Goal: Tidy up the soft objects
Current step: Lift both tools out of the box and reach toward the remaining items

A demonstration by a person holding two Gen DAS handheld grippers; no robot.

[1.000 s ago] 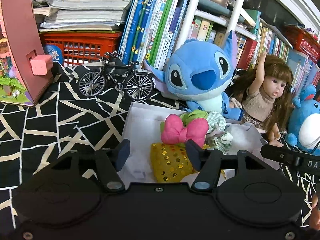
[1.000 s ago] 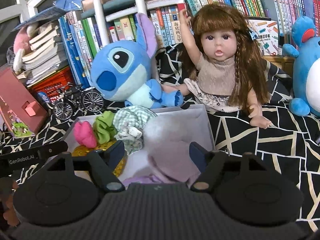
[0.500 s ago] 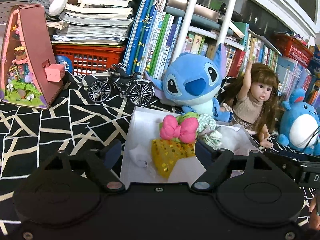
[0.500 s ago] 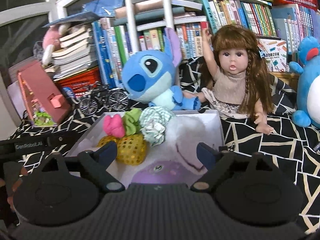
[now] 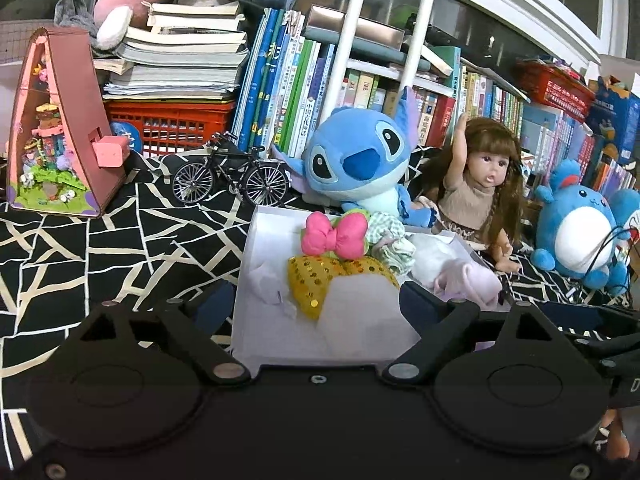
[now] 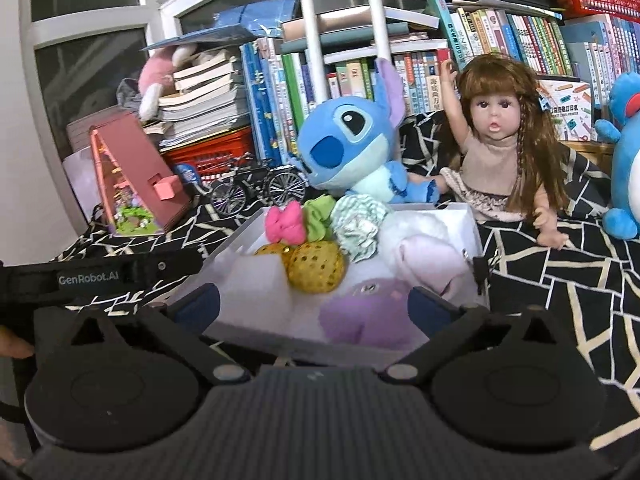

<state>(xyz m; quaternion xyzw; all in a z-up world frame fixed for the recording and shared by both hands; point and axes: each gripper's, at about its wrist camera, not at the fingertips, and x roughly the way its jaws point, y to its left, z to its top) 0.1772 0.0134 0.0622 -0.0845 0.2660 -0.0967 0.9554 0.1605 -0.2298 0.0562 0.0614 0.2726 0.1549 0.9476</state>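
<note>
Soft objects lie heaped in the white box (image 5: pixel 256 276) on the black patterned cloth (image 5: pixel 100 256): a pink bow (image 5: pixel 334 236) on top of a gold sequined bow (image 5: pixel 320 280), a green checked scrunchie (image 5: pixel 390 242) just beside them, and a pale purple plush (image 6: pixel 368 316) at the near end. My left gripper (image 5: pixel 316 304) hangs at the box's near edge, its jaws opening, with nothing pressed between the pads. My right gripper (image 6: pixel 314 304) hangs there too, jaws spreading wide, the purple plush lying loose below them. Behind the box sit a blue plush (image 5: pixel 356 164), a doll (image 5: pixel 480 196) and a toy bicycle (image 5: pixel 232 176).
</note>
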